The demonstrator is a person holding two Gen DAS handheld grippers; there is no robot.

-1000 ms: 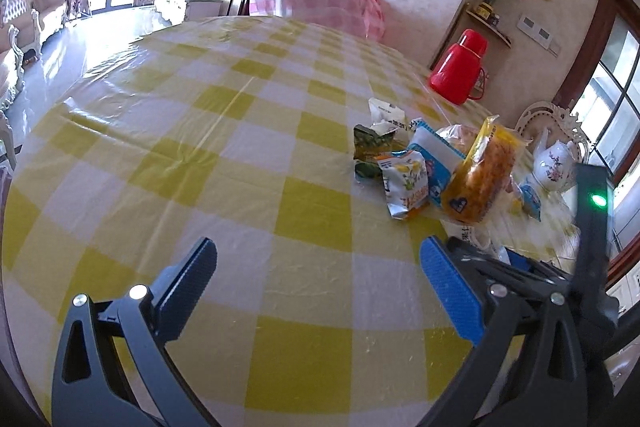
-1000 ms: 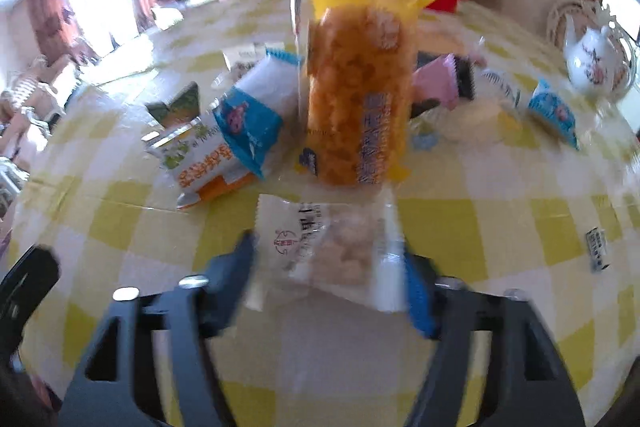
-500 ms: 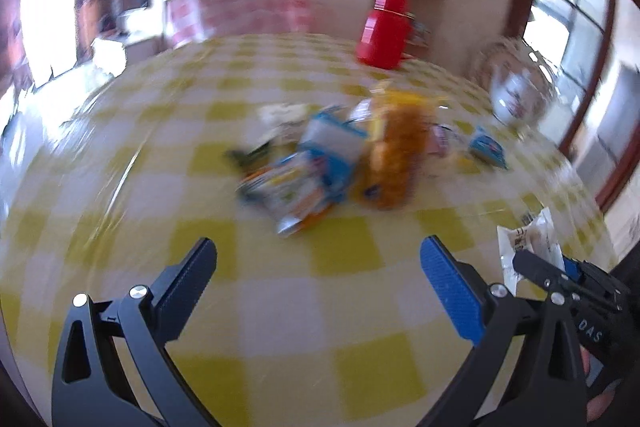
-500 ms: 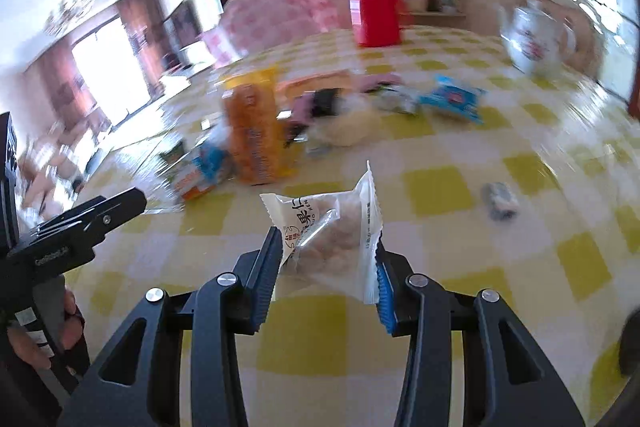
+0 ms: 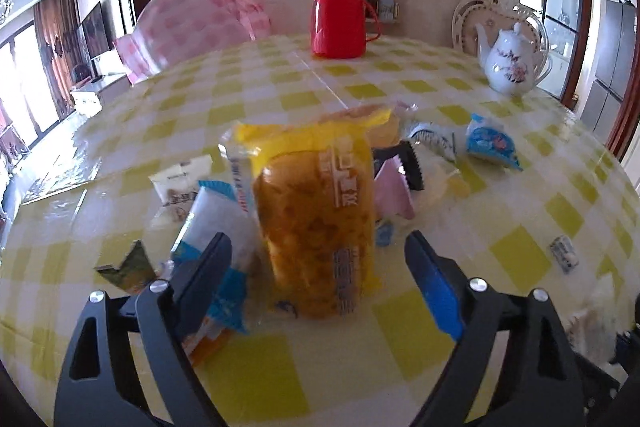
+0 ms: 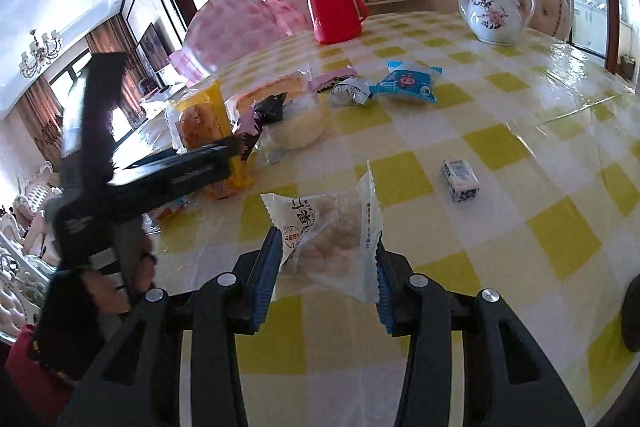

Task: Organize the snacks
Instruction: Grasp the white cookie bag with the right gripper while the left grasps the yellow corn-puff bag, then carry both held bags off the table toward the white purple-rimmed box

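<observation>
My left gripper point(image 5: 320, 267) is open, its fingers either side of a tall yellow snack bag point(image 5: 316, 223) that stands in a pile of snack packets on the yellow-checked table point(image 5: 256, 375). A white and blue packet point(image 5: 216, 227) lies by the left finger. My right gripper point(image 6: 324, 271) is shut on a clear white nut snack packet point(image 6: 328, 231), held above the table. The left gripper's body point(image 6: 160, 175) shows in the right wrist view, beside the yellow bag point(image 6: 200, 123).
A red thermos point(image 5: 340, 15) and a white teapot point(image 5: 512, 63) stand at the far side. Blue point(image 6: 408, 83), pink point(image 5: 394, 195) and black packets lie in the pile. A small wrapped candy point(image 6: 460, 179) lies alone on the table point(image 6: 560, 235). A pink checked cover point(image 5: 188, 23) sits far left.
My left gripper swung right and closed in on the pile until its open fingers flank the yellow bag. My right gripper pulled back to the right, away from the pile, still holding the nut packet.
</observation>
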